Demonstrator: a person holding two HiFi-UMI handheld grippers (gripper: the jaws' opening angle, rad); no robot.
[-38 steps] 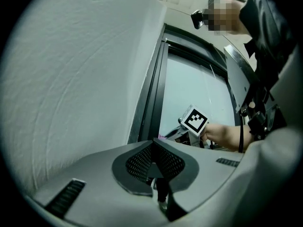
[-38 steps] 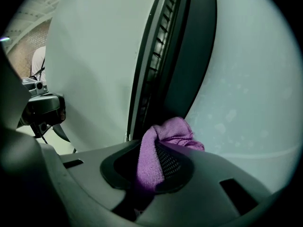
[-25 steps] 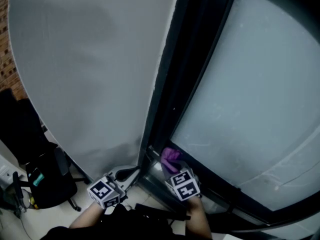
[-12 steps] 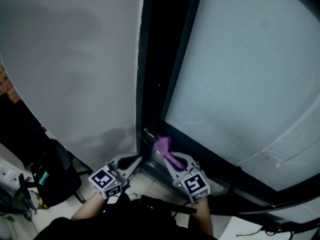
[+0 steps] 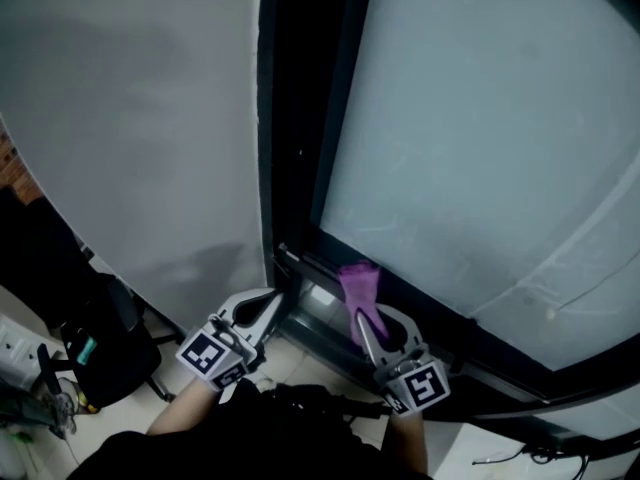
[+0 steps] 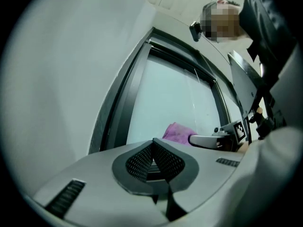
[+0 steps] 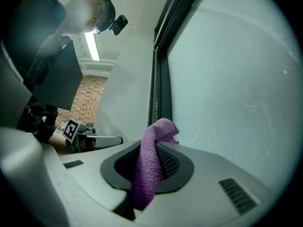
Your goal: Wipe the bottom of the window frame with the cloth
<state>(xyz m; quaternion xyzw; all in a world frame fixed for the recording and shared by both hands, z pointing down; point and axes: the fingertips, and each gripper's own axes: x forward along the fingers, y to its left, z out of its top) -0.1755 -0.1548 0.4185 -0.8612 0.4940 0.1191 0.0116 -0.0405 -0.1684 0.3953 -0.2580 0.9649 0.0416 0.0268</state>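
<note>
One purple cloth [image 5: 358, 280] between the right tongs [image 5: 360, 313], at the window frame [image 5: 450, 330].

Nothing readable anywhere, honestly; only black-and-white square markers [image 5: 207, 356] on the left gripper [image 5: 274, 301] and on the right gripper [image 5: 361, 319]; pure block patterns, no letters or digits; same kind of marker in both gripper views, too small to decode.

Nubbly purple cloth [image 7: 147, 167], frosted matt glass [image 5: 480, 148]
</note>
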